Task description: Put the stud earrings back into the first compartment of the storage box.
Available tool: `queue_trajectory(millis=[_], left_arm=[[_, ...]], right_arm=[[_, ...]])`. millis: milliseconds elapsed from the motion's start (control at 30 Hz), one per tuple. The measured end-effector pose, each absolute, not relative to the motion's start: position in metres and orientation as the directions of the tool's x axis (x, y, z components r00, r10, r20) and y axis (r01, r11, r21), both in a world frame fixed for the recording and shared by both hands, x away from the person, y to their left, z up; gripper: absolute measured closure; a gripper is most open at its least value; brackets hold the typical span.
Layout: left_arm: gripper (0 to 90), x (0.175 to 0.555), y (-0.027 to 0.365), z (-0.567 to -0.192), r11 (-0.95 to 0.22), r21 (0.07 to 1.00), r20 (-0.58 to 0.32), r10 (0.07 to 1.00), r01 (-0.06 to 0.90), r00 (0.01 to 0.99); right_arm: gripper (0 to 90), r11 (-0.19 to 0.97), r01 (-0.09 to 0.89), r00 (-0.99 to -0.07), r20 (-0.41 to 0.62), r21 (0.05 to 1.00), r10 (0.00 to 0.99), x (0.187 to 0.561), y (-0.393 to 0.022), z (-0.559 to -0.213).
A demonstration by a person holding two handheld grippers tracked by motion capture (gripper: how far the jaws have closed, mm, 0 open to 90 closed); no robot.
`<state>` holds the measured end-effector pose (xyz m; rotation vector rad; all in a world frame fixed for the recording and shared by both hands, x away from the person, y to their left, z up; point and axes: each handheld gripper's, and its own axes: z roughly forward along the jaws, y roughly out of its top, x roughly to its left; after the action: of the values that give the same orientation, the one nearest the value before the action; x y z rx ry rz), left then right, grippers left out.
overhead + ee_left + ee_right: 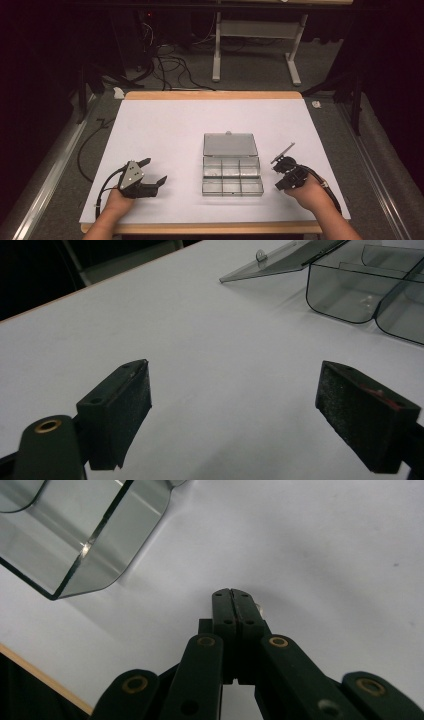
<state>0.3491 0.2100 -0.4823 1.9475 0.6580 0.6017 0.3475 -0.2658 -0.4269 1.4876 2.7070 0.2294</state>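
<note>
Left tool (156,172) rests with its jaws spread wide and nothing between them, near the counter's (165,120) front left corner; the right tool (278,174), by the front right, has its jaws pressed together, and we cannot tell whether the small pale speck at its tip in the right gripper view is held. Between them, toward the front edge, sits the clear plastic compartment box (232,176) with its lid (230,144) folded back flat. We judge the box light, stiff and slippery, liable to skate on the smooth surface, so we would pinch a thin outer wall or the lid's small tab (260,255), and steady the tray with the other tool.
</note>
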Motion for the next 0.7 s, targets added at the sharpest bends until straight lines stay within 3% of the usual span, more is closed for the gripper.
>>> queue_trajectory(millis=[333,467,700], left_arm=[[15.0,0.349,0.21,-0.482,-0.394,0.899,0.136,0.667,0.192,0.733],[15.0,0.349,0.21,-0.482,-0.393,0.899,0.135,0.667,0.193,0.733],[15.1,0.348,0.21,-0.482,-0.396,0.899,0.139,0.666,0.189,0.733]], right_arm=[[89.3,0.514,0.842,-0.524,0.021,0.162,0.852,0.349,-0.267,-0.424],[82.7,0.507,0.851,-0.516,0.037,0.137,0.856,0.353,-0.268,-0.437],[86.7,0.52,0.844,-0.526,0.006,0.13,0.851,0.354,-0.264,-0.437]])
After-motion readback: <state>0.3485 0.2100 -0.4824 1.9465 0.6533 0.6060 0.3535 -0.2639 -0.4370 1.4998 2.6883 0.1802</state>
